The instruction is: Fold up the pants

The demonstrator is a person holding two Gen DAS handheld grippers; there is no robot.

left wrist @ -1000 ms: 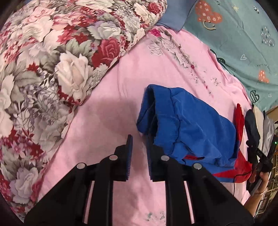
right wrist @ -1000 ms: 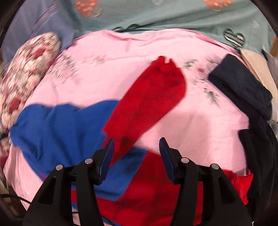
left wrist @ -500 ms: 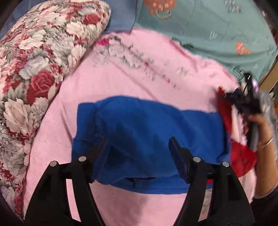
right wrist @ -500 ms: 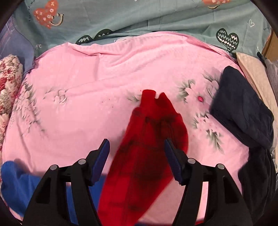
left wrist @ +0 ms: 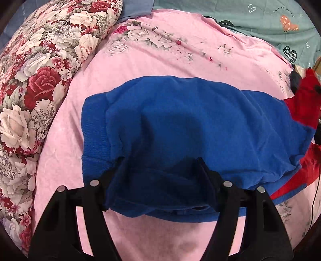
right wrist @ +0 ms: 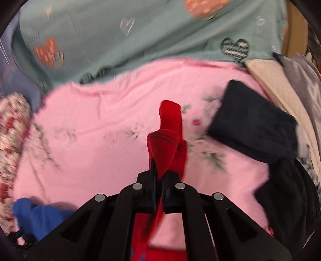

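pants (left wrist: 180,124) lie on the pink sheet (left wrist: 160,50). right gripper (right wrist: 158,180) has just clamped shut on the red cuffs (right wrist: 166,140); left gripper (left wrist: 158,172) straddles the blue waist, jaws wide. pinch both layers, then lift evenly.

- On the teal bedsheet (left wrist: 260,18), at the upper right of the left wrist view, a small line of dark curved lettering sits above an orange heart; it seems to read "Turn off worry", though the letters are tiny and bent by the lens.
- A second scrap of dark lettering stands at the far right edge of the same sheet, too small and cut off to read.
- In the right wrist view the teal bedsheet (right wrist: 140,36) is blurred; its hearts and marks carry nothing legible.
- No label, brand or number can be read on any garment.
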